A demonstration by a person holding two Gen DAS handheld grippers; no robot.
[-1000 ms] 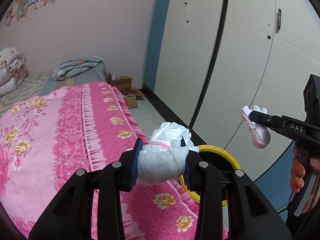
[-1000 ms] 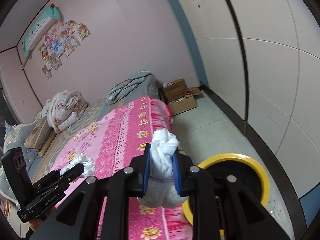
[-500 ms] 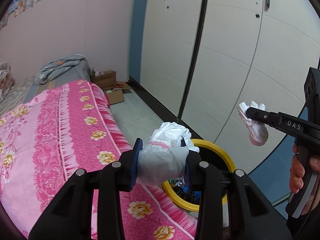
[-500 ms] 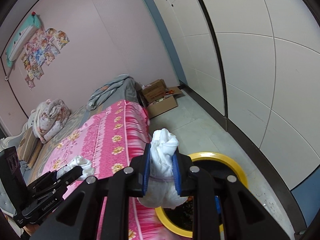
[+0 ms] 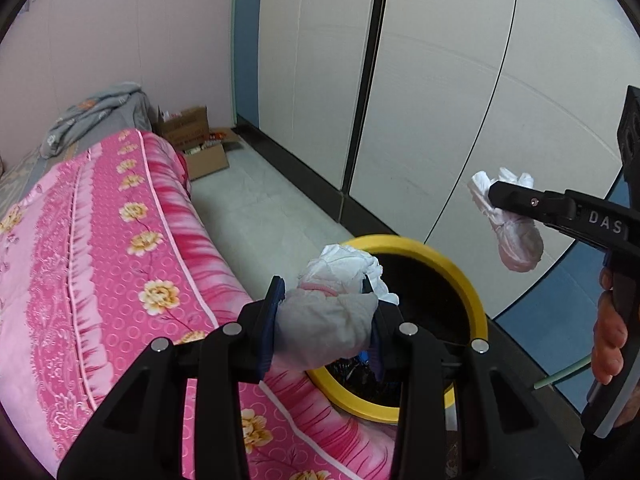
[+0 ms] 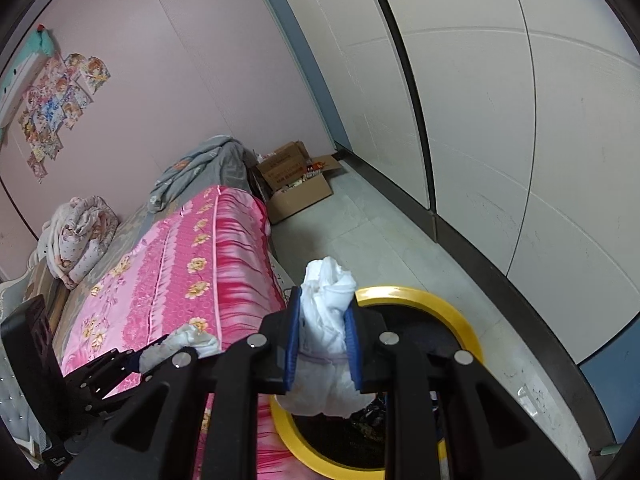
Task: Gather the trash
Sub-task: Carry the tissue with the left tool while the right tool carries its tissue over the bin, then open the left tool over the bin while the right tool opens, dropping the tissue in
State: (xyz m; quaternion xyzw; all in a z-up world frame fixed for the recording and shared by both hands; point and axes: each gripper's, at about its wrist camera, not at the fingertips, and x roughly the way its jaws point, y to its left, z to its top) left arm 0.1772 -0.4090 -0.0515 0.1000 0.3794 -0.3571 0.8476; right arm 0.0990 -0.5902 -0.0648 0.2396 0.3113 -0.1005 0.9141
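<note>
**Two wads held above the yellow-rimmed bin**

Landmark: yellow-rimmed bin [image 5: 472, 300], standing on the pale floor hard against the foot of the pink floral bedspread [image 5: 100, 272]; dark rubbish shows inside it

- Item 1, left of the bin: pink floral bedspread, its edge touching the bin's rim
- Item 2, over the bin's near-left rim: left gripper [image 5: 326, 320], jaws pinching a bulky white wad [image 5: 328, 316] crosswise; the wad's ruffled end points toward the bin mouth, which lies just ahead of and below the fingers
- Item 3, over the bin's near rim in the right wrist view: right gripper [image 6: 322, 344], jaws pressed close on a slimmer white wad [image 6: 326, 320], long axis upright, lower bulge hanging below the pads above the bin's opening
- Item 4, right of the bin: white wardrobe doors [image 5: 460, 80]

Relation governing the next move, judged: both wads sit above or just short of the opening, the right-hand one seemingly nearer its middle; the left needs a little more forward reach so that its wad clears the bedspread edge
</note>
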